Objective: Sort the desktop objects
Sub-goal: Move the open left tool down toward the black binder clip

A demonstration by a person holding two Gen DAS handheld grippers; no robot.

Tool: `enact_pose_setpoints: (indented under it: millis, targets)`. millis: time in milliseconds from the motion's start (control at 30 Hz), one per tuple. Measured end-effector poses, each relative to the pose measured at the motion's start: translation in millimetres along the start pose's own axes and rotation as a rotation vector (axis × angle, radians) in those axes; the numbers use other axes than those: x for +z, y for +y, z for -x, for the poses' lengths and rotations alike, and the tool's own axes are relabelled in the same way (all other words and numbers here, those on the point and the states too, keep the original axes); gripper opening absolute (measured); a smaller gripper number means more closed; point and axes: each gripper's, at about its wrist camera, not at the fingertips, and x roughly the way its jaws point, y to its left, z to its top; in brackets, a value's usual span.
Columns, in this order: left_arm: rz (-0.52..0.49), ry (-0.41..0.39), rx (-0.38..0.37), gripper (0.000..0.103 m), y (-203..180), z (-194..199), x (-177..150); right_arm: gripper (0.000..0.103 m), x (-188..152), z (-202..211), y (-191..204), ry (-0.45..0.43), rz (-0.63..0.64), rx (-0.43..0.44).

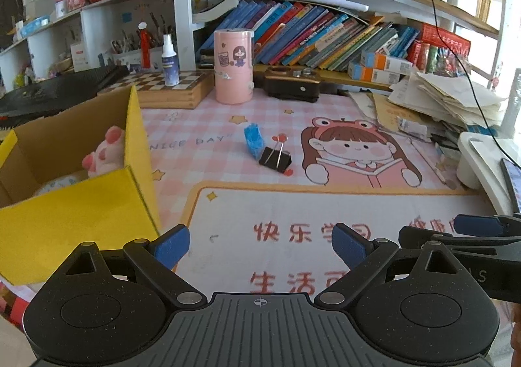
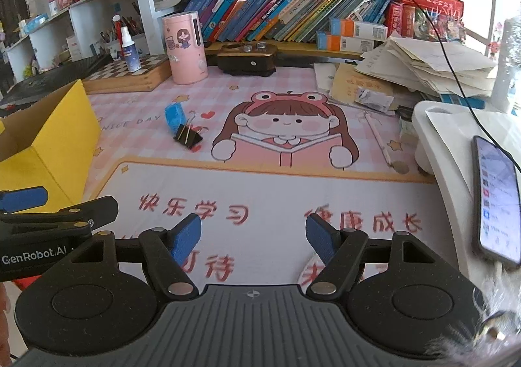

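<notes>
A black binder clip (image 1: 275, 158) lies on the pink desk mat (image 1: 342, 214) beside a small blue packet (image 1: 253, 140); the right wrist view shows the same clip (image 2: 188, 136) and packet (image 2: 174, 116). My left gripper (image 1: 260, 246) hovers open over the mat's near part, nothing between its blue pads. My right gripper (image 2: 254, 238) is open too and holds nothing. A yellow cardboard box (image 1: 65, 220) stands at the left with a pink plush toy (image 1: 105, 152) inside. Each gripper appears at the edge of the other's view.
A pink cylinder (image 1: 232, 65), a chessboard box (image 1: 169, 87) with a spray bottle (image 1: 170, 62) and a black stand (image 1: 291, 82) line the back under the bookshelf. Stacked papers (image 1: 446, 96) sit at the right, and a phone (image 2: 498, 197) on a white tray (image 2: 456, 152).
</notes>
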Motion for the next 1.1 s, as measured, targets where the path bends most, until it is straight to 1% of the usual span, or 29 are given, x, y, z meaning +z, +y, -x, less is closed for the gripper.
enact_pose_setpoints:
  millis: [300,600,933,1000,1100]
  targets:
    - [0.018,-0.006,0.064,0.096,-16,-20,22,0.069,26,-27,-22,-0.002,-0.004,0.069]
    - [0.051,-0.008,0.122,0.095,-20,-42,40,0.068,48,-54,-40,0.006,-0.039,0.107]
    - [0.072,0.002,0.129,0.095,-27,-73,50,0.067,73,-79,-56,-0.007,-0.06,0.108]
    - [0.077,0.008,0.129,0.09,-28,-80,52,0.067,78,-82,-58,-0.013,-0.064,0.107]
    - [0.09,0.019,0.132,0.089,-28,-92,54,0.067,84,-85,-61,-0.025,-0.07,0.104]
